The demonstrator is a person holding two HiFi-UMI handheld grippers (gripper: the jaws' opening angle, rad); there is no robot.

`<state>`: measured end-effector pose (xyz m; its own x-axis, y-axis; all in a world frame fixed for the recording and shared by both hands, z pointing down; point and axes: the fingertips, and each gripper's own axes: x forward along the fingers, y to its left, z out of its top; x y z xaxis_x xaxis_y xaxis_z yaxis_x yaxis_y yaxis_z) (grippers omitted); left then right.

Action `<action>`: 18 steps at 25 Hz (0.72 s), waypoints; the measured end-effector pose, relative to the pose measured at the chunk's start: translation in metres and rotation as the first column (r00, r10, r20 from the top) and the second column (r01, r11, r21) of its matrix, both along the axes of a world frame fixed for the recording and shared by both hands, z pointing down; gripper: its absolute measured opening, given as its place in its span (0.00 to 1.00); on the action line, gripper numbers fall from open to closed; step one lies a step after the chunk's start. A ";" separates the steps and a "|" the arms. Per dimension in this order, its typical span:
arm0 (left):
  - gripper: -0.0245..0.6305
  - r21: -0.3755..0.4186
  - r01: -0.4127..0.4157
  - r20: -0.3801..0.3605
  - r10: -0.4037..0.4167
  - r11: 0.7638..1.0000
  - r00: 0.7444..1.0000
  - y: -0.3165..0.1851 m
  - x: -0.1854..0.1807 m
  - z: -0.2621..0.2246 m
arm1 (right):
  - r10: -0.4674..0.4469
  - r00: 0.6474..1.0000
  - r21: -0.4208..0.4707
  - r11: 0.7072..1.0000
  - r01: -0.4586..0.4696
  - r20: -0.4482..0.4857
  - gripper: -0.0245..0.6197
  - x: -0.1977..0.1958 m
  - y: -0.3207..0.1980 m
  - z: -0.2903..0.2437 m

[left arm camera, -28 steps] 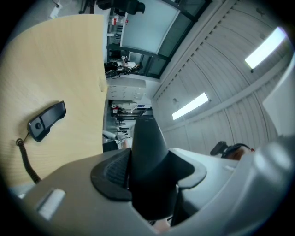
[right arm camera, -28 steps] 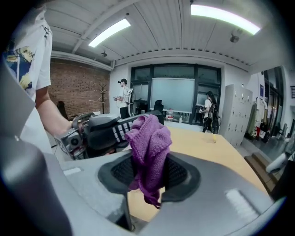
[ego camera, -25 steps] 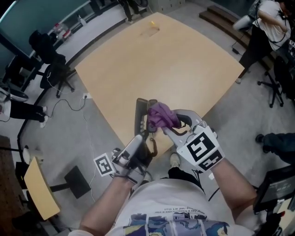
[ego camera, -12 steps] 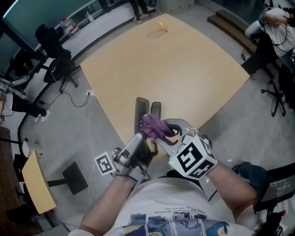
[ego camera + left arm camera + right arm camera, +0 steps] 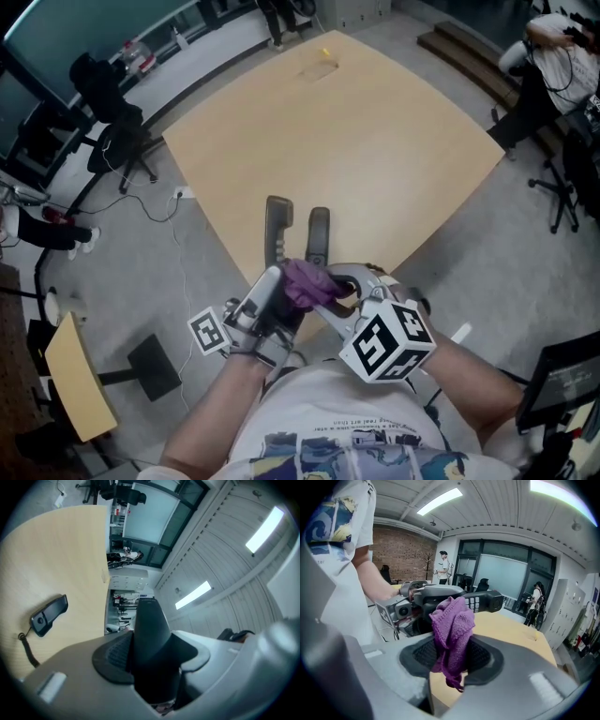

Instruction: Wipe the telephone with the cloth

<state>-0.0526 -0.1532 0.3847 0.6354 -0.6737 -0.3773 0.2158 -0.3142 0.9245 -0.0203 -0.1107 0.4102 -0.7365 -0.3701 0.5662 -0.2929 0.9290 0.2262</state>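
Well left of the telephone handset (image 5: 277, 230), office chairs (image 5: 112, 141) and a small side desk (image 5: 75, 384) are seen on the floor (image 5: 187, 272), clear of the work. Just below the handset's near end the left gripper (image 5: 269, 289) is found. Its fingers (image 5: 70, 677) are clamped on the handset, which is held off the tabletop (image 5: 394, 141) and tilted upward. Just right of the handset a second dark telephone part (image 5: 319, 232) with a coiled cord is laid flat on the tabletop (whether it touches the handset cannot be told). The handset's near end is covered from above by the purple cloth (image 5: 305, 281). The cloth is pinched between the fingers (image 5: 511, 677) of the right gripper (image 5: 326, 289) and bunched over the handset close to the left gripper. Far right of the handset, beyond the tabletop's edge, a person (image 5: 553, 47) is seen standing.

Compared with a second ago, the cloth has been drawn down the handset toward the left gripper, so the handset's far end is now bared. The right gripper's marker cube (image 5: 384, 342) has been rolled over.
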 end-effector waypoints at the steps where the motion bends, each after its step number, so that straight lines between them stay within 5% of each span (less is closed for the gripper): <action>1: 0.42 0.001 -0.002 0.002 0.002 1.000 1.000 0.000 -0.002 0.000 | -0.010 1.000 -0.003 1.000 0.010 -0.005 0.25 -0.001 0.004 0.002; 7: 0.42 0.021 -0.042 -0.017 0.043 0.999 0.999 0.005 -0.009 -0.004 | 0.005 1.000 -0.005 1.000 -0.005 -0.031 0.25 -0.002 0.013 0.006; 18: 0.42 0.031 -0.111 -0.047 0.112 0.993 0.993 0.014 -0.004 -0.007 | 0.221 0.975 0.035 0.975 -0.222 0.014 0.25 0.017 -0.045 -0.010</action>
